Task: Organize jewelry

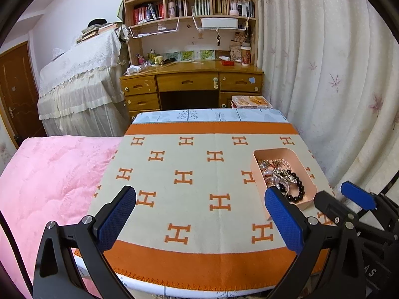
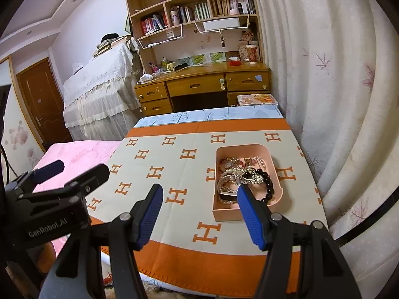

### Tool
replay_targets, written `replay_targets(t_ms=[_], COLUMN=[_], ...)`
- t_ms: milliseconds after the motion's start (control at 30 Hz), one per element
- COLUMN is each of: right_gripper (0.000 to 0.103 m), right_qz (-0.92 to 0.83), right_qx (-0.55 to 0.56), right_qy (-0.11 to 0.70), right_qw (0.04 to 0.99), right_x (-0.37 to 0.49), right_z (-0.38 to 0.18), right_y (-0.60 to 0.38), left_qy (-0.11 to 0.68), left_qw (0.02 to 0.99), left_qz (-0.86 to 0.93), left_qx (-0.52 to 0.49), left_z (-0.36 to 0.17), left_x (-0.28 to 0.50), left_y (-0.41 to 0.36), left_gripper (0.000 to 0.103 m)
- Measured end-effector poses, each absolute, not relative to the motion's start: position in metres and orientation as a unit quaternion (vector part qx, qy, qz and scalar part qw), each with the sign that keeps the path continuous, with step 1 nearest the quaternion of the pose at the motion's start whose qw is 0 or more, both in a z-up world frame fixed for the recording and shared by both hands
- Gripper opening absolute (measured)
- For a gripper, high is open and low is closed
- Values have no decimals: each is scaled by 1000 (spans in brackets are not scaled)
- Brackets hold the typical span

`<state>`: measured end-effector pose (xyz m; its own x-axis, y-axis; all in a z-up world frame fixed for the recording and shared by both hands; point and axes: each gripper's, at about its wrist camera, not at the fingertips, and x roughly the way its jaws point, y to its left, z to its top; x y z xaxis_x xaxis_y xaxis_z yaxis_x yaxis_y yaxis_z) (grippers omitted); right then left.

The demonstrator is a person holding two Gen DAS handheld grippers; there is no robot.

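A shallow pink tray [image 2: 225, 214] sits on the right side of the H-patterned cloth [image 2: 159, 154]. It holds a tangle of jewelry [image 2: 237, 174]: pearl strands, gold and silver pieces, and a black bead bracelet [image 2: 270, 186]. My right gripper [image 2: 199, 189] is open and empty just short of the tray, its right fingertip overlapping the tray's near end. My left gripper [image 1: 199, 195] is open and empty over the middle of the cloth. Its right fingertip stands before the tray [image 1: 259, 172] and bracelet [image 1: 298, 188]. Each view shows the other gripper at its edge [image 1: 333, 191] [image 2: 82, 168].
The cloth covers a small table whose front edge lies right below my grippers. A pink blanket [image 1: 49, 174] lies to the left and a curtain [image 1: 336, 74] hangs close on the right. Beyond the table stand a wooden desk [image 1: 192, 81] with bookshelves and a draped piece of furniture [image 1: 79, 87].
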<state>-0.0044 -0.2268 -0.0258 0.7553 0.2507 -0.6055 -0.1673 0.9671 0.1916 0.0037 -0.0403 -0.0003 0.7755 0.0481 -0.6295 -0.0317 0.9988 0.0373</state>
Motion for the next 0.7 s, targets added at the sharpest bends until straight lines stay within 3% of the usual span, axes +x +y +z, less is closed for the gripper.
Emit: replay_targets(t_ms=[700], right_gripper=[63], right_qz=[116], right_qx=[64], right_qy=[335], right_qw=[933], right_x=[-7], right_z=[-29], right_y=[-225], left_qy=[341], left_qw=[940], left_qz=[20], left_qx=[7], left_z=[-3], left_x=[1], left_y=[-38], left_gripper=[102])
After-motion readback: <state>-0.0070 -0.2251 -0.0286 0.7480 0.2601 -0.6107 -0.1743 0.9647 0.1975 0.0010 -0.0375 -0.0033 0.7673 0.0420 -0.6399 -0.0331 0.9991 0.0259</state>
